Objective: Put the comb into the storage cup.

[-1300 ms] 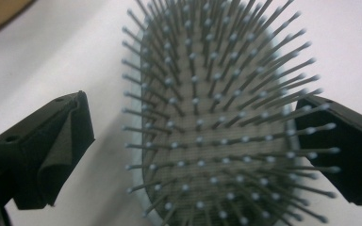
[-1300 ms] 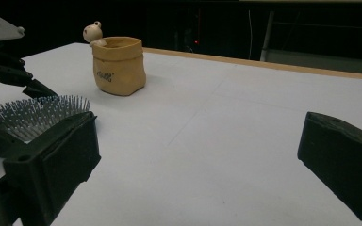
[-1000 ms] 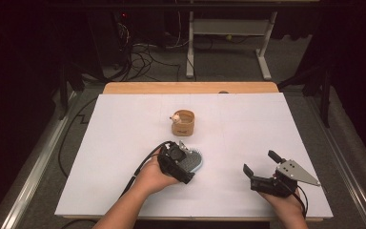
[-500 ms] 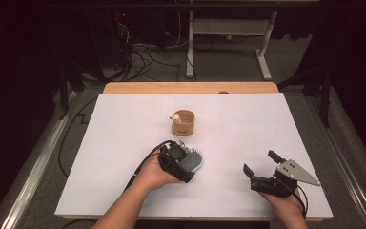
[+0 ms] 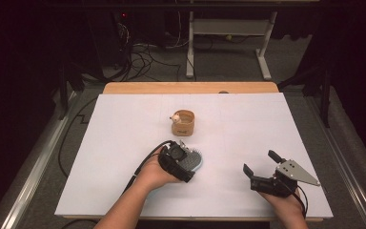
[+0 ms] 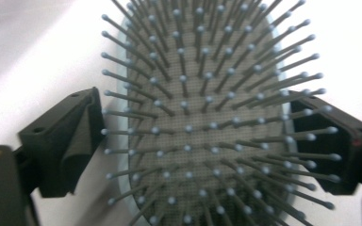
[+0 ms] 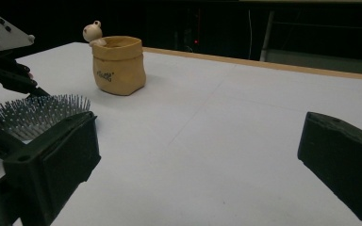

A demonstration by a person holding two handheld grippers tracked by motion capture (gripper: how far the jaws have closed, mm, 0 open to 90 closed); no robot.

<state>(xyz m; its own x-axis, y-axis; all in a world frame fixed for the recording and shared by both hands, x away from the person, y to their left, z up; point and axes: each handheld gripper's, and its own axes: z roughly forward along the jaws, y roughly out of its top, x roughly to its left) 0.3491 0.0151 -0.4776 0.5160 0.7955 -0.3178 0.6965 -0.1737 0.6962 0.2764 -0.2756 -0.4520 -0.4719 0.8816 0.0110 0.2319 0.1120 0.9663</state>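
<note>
1. Left claw (image 5: 187, 160) sits over the hairbrush (image 5: 193, 161), which lies on the desk (image 5: 124, 143) with its bristles up, on the near side of the small pouch (image 5: 183, 123).
2. From the left claw view, the two jaws stand on either side of the brush head (image 6: 202, 122), and they have just been closing on it.
3. On one side the pad (image 6: 78, 141) is just beside the pale blue rim, with a thin gap between them; on the other side the bristles hide the pad, so I cannot tell if it touches.
4. So the brush is between the jaws, but the grip is not yet firm.
5. From the right claw view, the hairbrush (image 7: 33, 115) is nearer to the camera than the pouch (image 7: 119, 66), and the two are apart.
6. Right claw (image 5: 262, 168) rests low over the desk, well apart from the hairbrush, on the side away from the left hand (image 5: 155, 174).
7. Its jaws are wide apart and have nothing between them; behind them is the white desk surface (image 7: 217, 141).
8. A small cream figure (image 7: 92, 32) sits on the rim of the tan pouch, on the side turned to the brush.
9. The right hand (image 5: 286, 202) holds its claw from below, near the front edge of the desk.
</note>
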